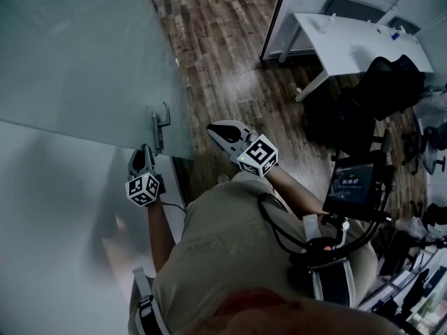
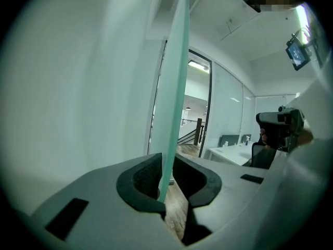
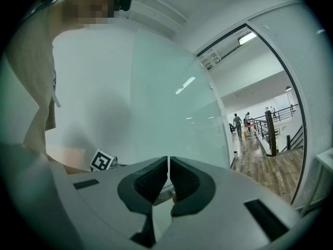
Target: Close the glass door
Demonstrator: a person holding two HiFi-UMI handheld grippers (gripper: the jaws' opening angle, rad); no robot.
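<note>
From the head view I have the glass door (image 1: 84,61) filling the upper left of the frame, a frosted pane standing ajar, with grey wall (image 1: 56,215) below it at lower left. Its free edge runs down the frame beside the wood floor (image 1: 223,40). The metal handle (image 1: 161,125) sits just inside that edge, near its lower end.

Open room for moving lies to the right. The floor runs up the middle of the frame to a dark-framed partition (image 1: 276,12). A white bench (image 1: 349,40) and a black chair (image 1: 391,82) stand at upper right, well apart from the door.

In the left gripper view the pane's edge (image 2: 173,87) shows as 1 thin green strip. Its long axis is upright, leaning slightly right toward the top, and its narrow face is turned toward me.

The left tongs (image 1: 144,149) sit just below the handle in the head view. They are a little apart and look clamped on that edge, with 1 pad on each face of the glass. The right tongs (image 1: 211,128) are together with nothing between them. They are over the floor just right of the door's edge, not touching it.
</note>
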